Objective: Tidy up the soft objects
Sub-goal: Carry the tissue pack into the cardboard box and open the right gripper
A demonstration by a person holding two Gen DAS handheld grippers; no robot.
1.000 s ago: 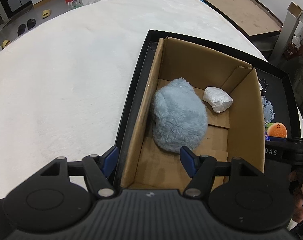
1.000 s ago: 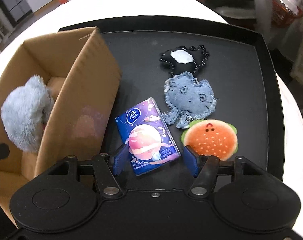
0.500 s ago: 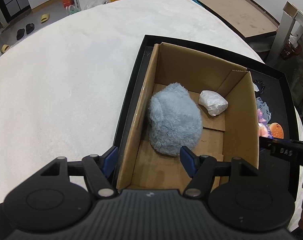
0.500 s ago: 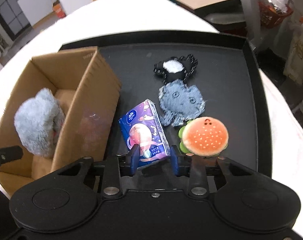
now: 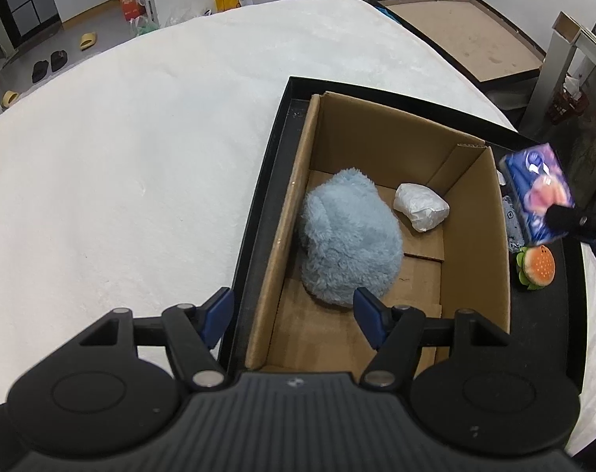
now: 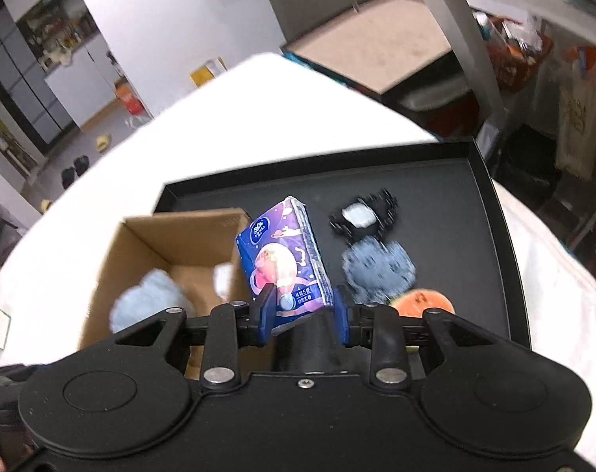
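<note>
right gripper (image 6: 304,312) | we've lifted tissue pack (image 6: 284,253) off tray (image 6: 491,212), jaws clamped; box (image 5: 380,133) next | left gripper (image 5: 292,310) gapes, empty

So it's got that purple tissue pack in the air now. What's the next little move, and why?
Probably carry it leftward over the cardboard box and only then let go. The right gripper has its jaws shut on the tissue pack, lifted off the black tray, beside the box's wall. The box already holds the blue plush and has bare floor.
</note>
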